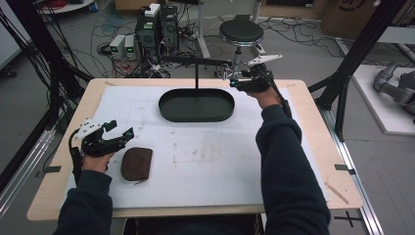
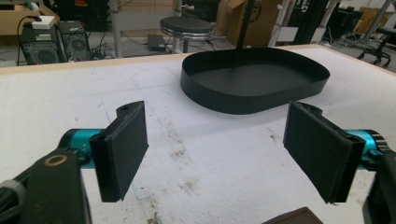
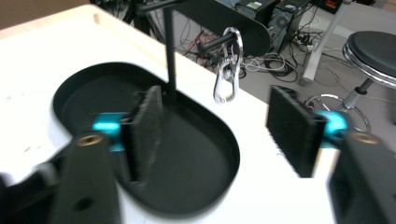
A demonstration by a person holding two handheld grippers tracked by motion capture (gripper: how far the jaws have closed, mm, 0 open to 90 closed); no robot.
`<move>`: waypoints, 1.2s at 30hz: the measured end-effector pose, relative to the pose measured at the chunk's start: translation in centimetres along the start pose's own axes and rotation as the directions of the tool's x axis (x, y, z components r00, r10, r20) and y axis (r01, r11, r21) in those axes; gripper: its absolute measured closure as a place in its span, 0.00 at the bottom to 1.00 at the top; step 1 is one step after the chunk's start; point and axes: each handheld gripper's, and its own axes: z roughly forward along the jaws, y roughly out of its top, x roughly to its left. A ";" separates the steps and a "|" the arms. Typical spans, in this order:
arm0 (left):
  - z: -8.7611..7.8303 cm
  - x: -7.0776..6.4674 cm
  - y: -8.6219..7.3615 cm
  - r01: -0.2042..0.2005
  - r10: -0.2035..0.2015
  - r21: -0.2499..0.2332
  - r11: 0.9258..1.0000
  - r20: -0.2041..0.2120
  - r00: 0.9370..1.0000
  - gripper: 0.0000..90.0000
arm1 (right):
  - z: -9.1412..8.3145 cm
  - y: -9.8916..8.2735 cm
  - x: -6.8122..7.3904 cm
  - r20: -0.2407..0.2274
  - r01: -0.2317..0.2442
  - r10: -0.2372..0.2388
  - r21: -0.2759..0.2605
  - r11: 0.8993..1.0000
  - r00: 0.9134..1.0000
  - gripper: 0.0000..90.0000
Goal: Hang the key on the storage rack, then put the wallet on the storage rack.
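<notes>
Place: lab or robotics workshop
Floor: bare grey, strewn with tangled cables (image 1: 112,29) at the far left
Equipment: computer towers (image 1: 157,27) and power units (image 1: 122,46) on the floor beyond the counter (image 1: 303,93)
Seating: round black stool (image 1: 241,32), far centre
Framing: black metal rig struts (image 1: 359,49) at right

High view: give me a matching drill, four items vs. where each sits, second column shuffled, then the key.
Items
1. pouch
2. tray
3. carabiner
4. stool

Places
A. on the floor beyond the table
B. near side of the table, beside the left gripper
C. hanging from the stand's bar, in front of the right gripper
D. far middle of the table, under the stand

Pairs: 1-B, 2-D, 3-C, 4-A
</notes>
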 end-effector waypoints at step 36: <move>-3.7 -3.2 -0.6 0.052 -0.066 0.147 0.988 0.097 0.993 0.20 | -9.1 -12.7 3.4 0.057 0.004 -0.004 -0.005 1.000 0.998 0.24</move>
